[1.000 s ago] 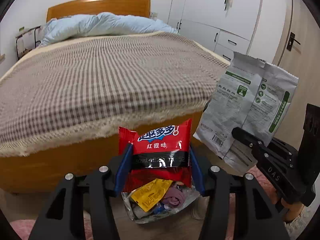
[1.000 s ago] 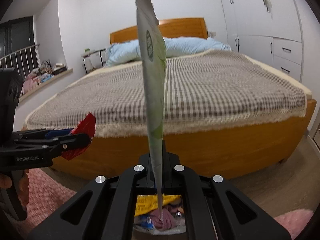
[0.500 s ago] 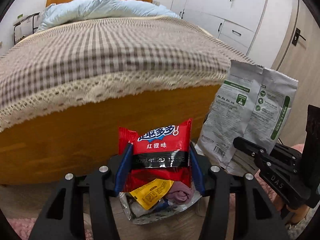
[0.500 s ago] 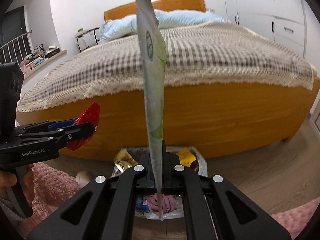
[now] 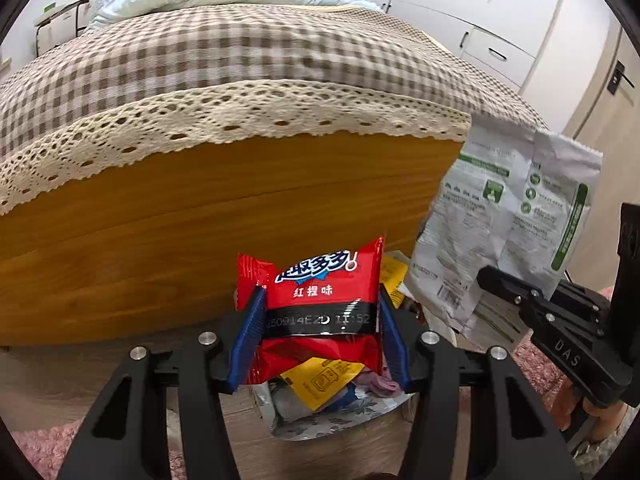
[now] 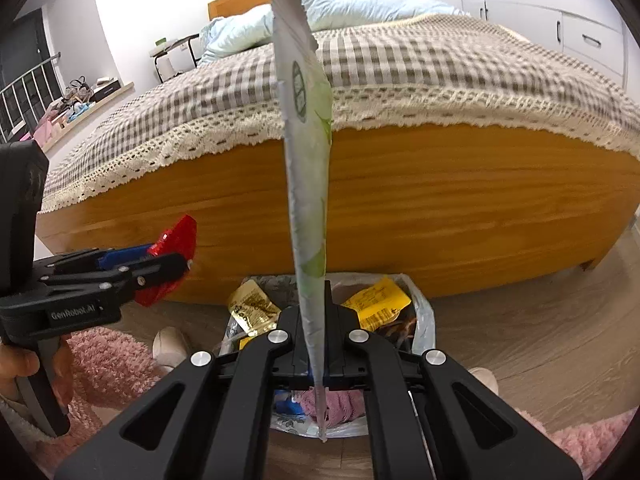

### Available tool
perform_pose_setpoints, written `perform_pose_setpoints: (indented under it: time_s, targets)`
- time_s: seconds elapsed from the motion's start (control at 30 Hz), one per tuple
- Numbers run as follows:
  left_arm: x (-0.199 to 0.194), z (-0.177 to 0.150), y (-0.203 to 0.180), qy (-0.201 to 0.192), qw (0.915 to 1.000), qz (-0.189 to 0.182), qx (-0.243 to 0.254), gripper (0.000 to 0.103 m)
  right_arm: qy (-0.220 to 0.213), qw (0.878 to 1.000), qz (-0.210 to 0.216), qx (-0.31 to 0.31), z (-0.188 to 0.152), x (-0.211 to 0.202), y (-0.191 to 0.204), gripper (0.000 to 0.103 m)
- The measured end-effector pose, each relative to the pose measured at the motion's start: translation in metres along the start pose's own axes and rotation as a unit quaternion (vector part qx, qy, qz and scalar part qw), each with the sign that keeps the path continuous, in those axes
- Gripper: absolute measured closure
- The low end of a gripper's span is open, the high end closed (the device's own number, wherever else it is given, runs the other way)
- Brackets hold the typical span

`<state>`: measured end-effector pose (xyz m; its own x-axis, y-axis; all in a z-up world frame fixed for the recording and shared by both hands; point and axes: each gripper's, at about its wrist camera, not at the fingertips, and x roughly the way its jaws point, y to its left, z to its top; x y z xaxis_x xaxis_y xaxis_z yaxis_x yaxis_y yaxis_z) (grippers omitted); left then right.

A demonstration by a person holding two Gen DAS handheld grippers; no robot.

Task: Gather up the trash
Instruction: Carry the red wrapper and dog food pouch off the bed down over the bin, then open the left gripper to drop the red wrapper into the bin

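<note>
The red snack wrapper (image 5: 316,312) stands upright in the left hand-held gripper (image 5: 318,336), its printed face toward the camera and its long axis running up from the blue pads (image 5: 248,336), which clamp its two side edges. The white-and-green pouch (image 6: 306,184) is pinched at its lower end in the closed right hand-held gripper (image 6: 318,364); seen edge-on, its long axis rises straight up, serrated end topmost. Both hand-held grippers tilt downward, side by side, over the lined trash bin (image 6: 424,316) on the floor at the foot edge of the bed (image 6: 440,208). A hand (image 6: 24,364) grips the left handle beside the pink rug (image 6: 108,364).
</note>
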<state>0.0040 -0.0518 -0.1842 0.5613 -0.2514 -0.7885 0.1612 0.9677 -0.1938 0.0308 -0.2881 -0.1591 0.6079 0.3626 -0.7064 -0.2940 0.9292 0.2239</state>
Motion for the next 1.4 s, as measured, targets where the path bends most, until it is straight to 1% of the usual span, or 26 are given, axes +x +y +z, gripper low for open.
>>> perform_pose_setpoints:
  time_s: [0.13, 0.27, 0.33, 0.4, 0.53, 0.6, 0.73, 0.9, 1.03, 1.1, 1.13, 1.2, 1.27, 1.33, 1.4]
  targets:
    - [-0.001, 0.004, 0.003, 0.001, 1.0, 0.007, -0.004, 0.052, 0.013, 1.0, -0.007, 0.002, -0.002, 0.004, -0.004, 0.101]
    - [0.008, 0.001, 0.009, 0.024, 0.9996, 0.006, -0.012, 0.052, 0.023, 1.0, -0.014, 0.003, -0.005, 0.006, -0.007, 0.101]
    - [0.018, 0.001, 0.01, 0.038, 0.9992, 0.009, -0.011, 0.052, 0.026, 1.0, -0.013, 0.009, -0.005, 0.006, -0.01, 0.101]
    - [0.037, 0.002, 0.008, 0.054, 0.9984, 0.014, -0.012, 0.052, 0.027, 0.999, -0.011, 0.014, -0.004, 0.006, -0.011, 0.101]
    - [0.07, 0.004, -0.001, 0.083, 0.9963, 0.022, -0.006, 0.052, 0.028, 1.0, -0.009, 0.009, -0.003, 0.005, -0.009, 0.101]
    - [0.083, 0.009, -0.007, 0.096, 0.9952, 0.019, -0.007, 0.052, 0.025, 1.0, -0.013, 0.004, -0.004, 0.003, -0.007, 0.101]
    - [0.1, 0.012, -0.017, 0.115, 0.9931, 0.021, 0.0, 0.052, 0.03, 0.999, -0.03, 0.004, -0.005, 0.008, -0.015, 0.101]
    - [0.113, 0.015, -0.023, 0.127, 0.9917, 0.02, 0.006, 0.052, 0.041, 0.998, -0.026, 0.027, -0.012, 0.012, -0.04, 0.101]
    - [0.121, 0.019, -0.022, 0.131, 0.991, 0.027, -0.006, 0.041, 0.05, 0.998, -0.023, 0.043, -0.013, 0.013, -0.051, 0.101]
    - [0.125, 0.023, -0.022, 0.134, 0.9906, 0.025, -0.016, 0.031, 0.048, 0.998, -0.02, 0.045, -0.011, 0.012, -0.053, 0.101]
    - [0.125, 0.024, -0.02, 0.136, 0.9901, 0.028, -0.02, 0.024, 0.048, 0.998, -0.019, 0.045, -0.011, 0.011, -0.053, 0.101]
    - [0.124, 0.025, -0.018, 0.138, 0.9898, 0.026, -0.025, 0.023, 0.048, 0.998, -0.016, 0.047, -0.01, 0.01, -0.054, 0.101]
    - [0.121, 0.024, -0.015, 0.141, 0.9892, 0.024, -0.031, 0.019, 0.049, 0.998, -0.015, 0.048, -0.011, 0.009, -0.056, 0.101]
    - [0.116, 0.024, -0.012, 0.143, 0.9888, 0.018, -0.037, 0.018, 0.051, 0.997, -0.014, 0.05, -0.012, 0.008, -0.057, 0.101]
    - [0.111, 0.016, -0.009, 0.144, 0.9887, 0.013, -0.041, 0.018, 0.052, 0.997, -0.014, 0.049, -0.012, 0.007, -0.059, 0.101]
